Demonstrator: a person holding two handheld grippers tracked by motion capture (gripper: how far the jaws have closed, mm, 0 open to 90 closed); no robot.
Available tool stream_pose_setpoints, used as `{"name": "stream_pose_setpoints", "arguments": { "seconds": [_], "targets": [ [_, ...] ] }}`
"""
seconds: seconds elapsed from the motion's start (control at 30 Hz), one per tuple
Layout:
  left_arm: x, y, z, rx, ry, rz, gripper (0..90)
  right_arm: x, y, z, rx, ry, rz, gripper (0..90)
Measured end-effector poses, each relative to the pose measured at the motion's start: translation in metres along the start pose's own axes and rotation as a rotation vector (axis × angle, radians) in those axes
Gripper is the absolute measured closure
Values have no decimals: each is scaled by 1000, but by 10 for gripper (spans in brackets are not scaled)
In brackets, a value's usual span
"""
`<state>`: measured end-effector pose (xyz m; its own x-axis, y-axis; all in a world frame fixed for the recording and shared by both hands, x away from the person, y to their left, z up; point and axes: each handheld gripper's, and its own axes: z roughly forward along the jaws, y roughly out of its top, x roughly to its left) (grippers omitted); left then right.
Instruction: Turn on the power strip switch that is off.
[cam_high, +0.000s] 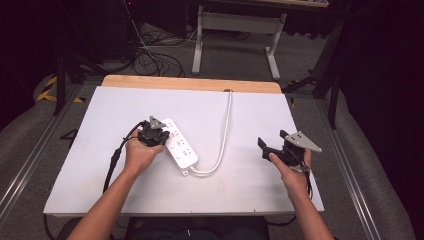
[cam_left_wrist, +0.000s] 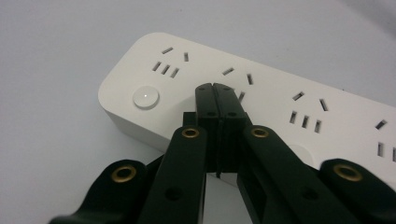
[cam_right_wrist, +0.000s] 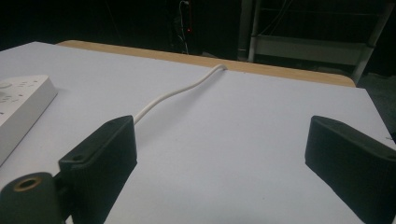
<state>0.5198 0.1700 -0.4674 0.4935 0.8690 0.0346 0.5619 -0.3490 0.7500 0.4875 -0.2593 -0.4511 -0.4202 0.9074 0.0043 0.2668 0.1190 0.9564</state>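
Note:
A white power strip lies near the middle of the white tabletop, and its white cable loops off toward the far edge. My left gripper is above the strip's far end. In the left gripper view my left gripper is shut with nothing between the jaws. Its tips rest on or just above the power strip, beside a socket and right of the round button. My right gripper hovers open over bare table at the right. In the right gripper view my right gripper is empty, with the cable beyond it.
A wooden strip borders the table's far edge. Behind it stand a white desk frame and tangled floor cables. Metal rails run along both sides. The corner of the power strip shows at the left of the right gripper view.

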Motion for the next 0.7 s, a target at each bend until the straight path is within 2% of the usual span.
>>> {"name": "stream_pose_setpoints", "arguments": {
  "seconds": [0.23,0.4,0.5,0.7],
  "targets": [
    [-1,1,0,8,3,7,900,0,0,0,1,-1,1,95],
    [5,0,-2,11,-31,-33,900,0,-1,1,9,0,-2,97],
    [2,0,-3,14,-15,-7,900,0,-1,1,12,-1,1,97],
    [4,1,-5,18,-21,-12,900,0,-1,3,18,-1,-1,98]
  ]
}}
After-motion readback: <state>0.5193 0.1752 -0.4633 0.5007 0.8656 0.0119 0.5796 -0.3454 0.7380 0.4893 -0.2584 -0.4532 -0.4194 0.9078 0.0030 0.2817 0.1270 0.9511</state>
